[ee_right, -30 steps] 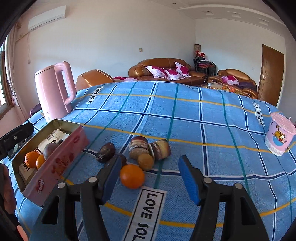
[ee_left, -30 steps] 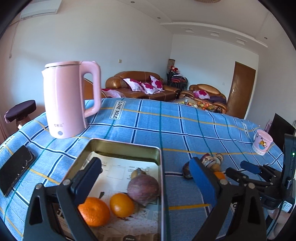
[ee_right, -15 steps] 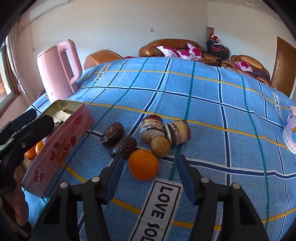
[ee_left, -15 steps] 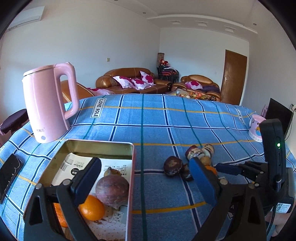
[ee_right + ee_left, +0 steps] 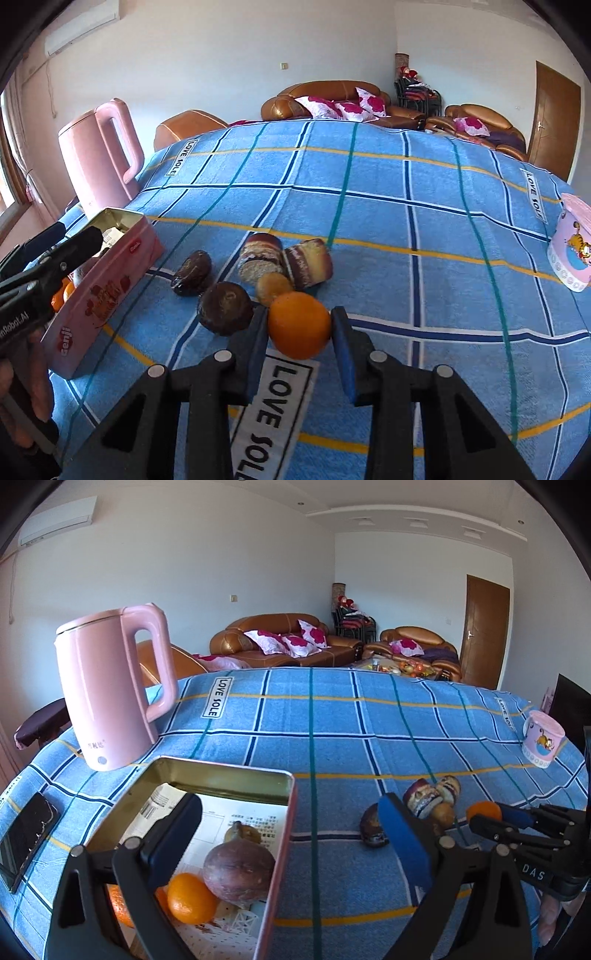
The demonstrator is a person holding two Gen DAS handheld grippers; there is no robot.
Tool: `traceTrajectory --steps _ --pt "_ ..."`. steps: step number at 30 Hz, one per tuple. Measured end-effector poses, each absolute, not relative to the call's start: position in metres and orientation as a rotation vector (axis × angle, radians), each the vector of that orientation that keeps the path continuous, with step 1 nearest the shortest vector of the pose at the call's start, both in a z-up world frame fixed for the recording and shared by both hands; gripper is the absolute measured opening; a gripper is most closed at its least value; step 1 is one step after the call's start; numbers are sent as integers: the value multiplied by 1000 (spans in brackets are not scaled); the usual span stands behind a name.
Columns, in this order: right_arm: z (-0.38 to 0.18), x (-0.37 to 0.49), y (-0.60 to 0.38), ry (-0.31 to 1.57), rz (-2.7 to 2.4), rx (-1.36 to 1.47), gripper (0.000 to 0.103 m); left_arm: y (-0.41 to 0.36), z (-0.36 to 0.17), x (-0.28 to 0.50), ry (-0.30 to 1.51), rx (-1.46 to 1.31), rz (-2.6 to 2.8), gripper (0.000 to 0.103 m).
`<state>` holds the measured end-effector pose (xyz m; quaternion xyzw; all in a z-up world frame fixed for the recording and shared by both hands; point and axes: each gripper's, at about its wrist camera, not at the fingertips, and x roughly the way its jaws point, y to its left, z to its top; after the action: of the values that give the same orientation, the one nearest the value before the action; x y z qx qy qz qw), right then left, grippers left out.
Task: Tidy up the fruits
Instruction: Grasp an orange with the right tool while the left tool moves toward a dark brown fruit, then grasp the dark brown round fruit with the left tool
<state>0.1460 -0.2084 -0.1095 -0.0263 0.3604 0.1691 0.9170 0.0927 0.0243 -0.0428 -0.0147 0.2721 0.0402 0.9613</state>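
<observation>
From my left wrist camera, my left gripper (image 5: 291,834) hangs spread wide and empty over the open tin (image 5: 221,771), one finger above its paper lining, the other outside its right wall. Inside lie two oranges and a dull purple fruit (image 5: 240,871). To the right, on the blue checked tablecloth (image 5: 332,720), a cluster of loose fruit waits, and my right gripper (image 5: 491,814) reaches in from the right edge beside a small orange. From my right wrist camera, my right gripper (image 5: 299,332) has just been closing and now clasps that orange (image 5: 298,325), both pads against its sides. The orange is round, so it has no long axis or heading to line up. It sits straight ahead between my fingers, at the near edge of the cluster, touching a dark brown fruit (image 5: 225,308) on its left. The tin (image 5: 107,288) lies to the left, long side facing me; my right hand is the one on the fruit.
</observation>
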Motion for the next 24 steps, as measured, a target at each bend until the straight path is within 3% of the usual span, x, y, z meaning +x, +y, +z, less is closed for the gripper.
traceTrajectory --steps 6,10,12,18,24 --pt "-107 147 -213 727 322 -60 36 -10 -51 106 591 38 5 97" --pt "-105 146 -214 717 323 -64 36 -19 -60 123 653 54 -22 86" --pt "-105 146 -213 716 323 -62 36 -22 -62 129 678 51 -44 85" --pt "-105 144 -213 708 325 -60 36 -26 -76 145 756 20 -90 67" --pt "-105 144 -214 707 331 -56 36 -35 -81 154 782 36 -115 63"
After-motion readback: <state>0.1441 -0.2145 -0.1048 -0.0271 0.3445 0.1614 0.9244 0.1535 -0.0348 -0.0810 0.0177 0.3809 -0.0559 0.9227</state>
